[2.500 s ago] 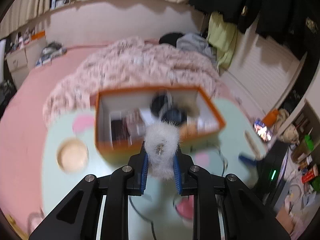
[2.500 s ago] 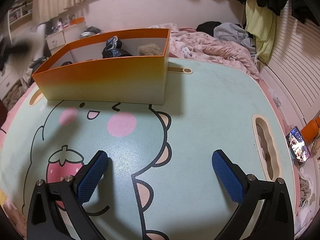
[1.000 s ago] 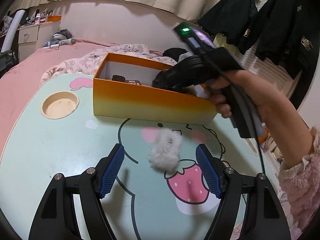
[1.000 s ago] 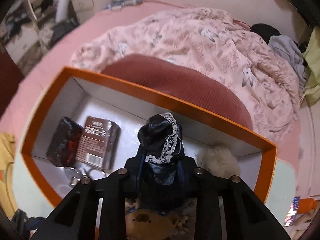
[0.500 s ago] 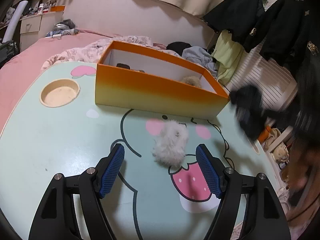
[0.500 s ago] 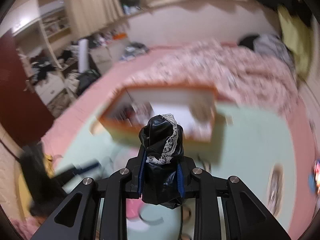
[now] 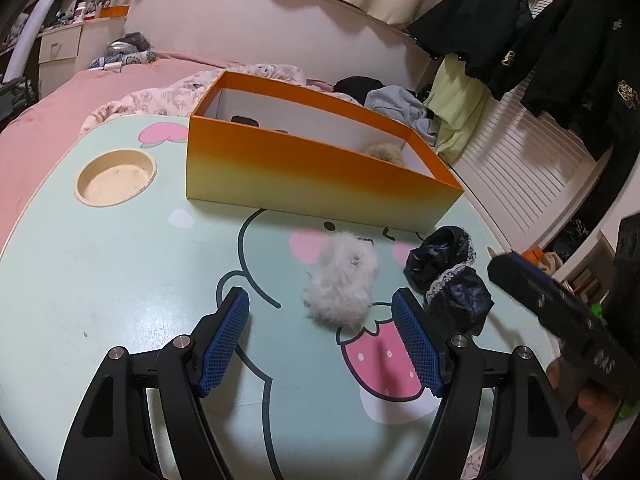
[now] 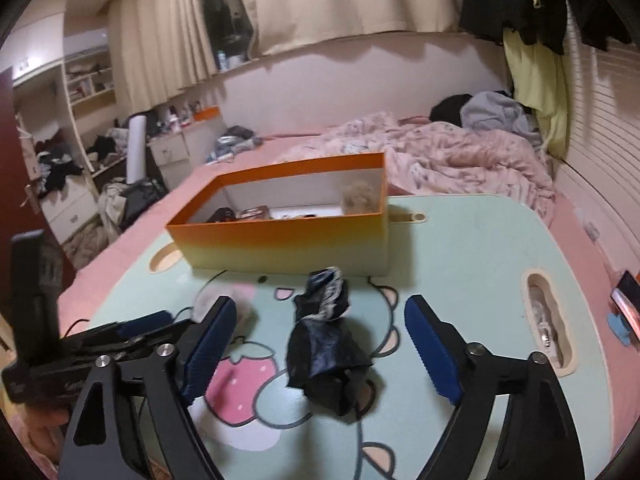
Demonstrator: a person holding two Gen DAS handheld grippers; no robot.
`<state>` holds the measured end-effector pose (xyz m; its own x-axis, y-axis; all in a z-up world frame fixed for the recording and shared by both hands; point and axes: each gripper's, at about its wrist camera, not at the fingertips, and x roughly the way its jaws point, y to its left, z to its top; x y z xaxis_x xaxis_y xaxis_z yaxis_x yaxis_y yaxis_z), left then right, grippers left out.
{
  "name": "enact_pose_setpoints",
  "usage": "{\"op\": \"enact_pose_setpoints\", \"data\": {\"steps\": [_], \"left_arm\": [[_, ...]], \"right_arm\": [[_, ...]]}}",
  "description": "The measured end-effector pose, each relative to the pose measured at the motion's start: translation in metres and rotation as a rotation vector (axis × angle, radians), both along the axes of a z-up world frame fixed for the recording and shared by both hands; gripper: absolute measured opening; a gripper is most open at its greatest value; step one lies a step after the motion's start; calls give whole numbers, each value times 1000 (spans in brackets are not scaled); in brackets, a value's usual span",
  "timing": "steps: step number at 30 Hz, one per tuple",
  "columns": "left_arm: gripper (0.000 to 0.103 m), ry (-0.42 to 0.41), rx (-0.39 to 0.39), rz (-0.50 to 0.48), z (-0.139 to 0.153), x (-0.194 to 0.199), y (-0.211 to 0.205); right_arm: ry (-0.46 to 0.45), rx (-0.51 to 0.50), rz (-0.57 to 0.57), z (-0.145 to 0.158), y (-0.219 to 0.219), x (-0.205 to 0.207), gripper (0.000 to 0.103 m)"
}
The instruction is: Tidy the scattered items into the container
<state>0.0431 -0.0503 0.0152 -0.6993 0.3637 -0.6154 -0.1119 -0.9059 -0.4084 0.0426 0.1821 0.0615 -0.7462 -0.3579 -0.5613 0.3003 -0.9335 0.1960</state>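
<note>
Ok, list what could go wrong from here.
1. Black lace cloth lies loose on the table between the opening right gripper pads, outside the box; it may stay out.
2. White puff and cloth nearly touch; the open left gripper may snag both.
3. The grippers sit close and could collide.

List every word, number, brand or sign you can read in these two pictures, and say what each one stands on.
No text here can be read.
Black jackets: gold emblems, no legible letters.
Packet in the orange box: label too blurred to read.
Bottles on the window ledge: too small to read.
Table: cartoon drawing only, no words.
</note>
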Motion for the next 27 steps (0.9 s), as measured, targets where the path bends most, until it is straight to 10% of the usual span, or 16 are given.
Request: {"op": "enact_pose_setpoints", "data": {"steps": [11, 13, 18, 27], "left_arm": [[74, 24, -45, 20, 20, -2, -10], [74, 29, -55, 33, 31, -4, -15], [74, 34, -90, 28, 66, -22, -25], [71, -109, -185, 24, 96, -90, -34]], "right_arm": [[-16, -71, 20, -8, 7, 0, 85], [-13, -77, 26, -8, 7, 0, 67], [-41, -102, 40, -13, 11, -4, 59], [-47, -117, 30, -15, 17, -3, 59]]}}
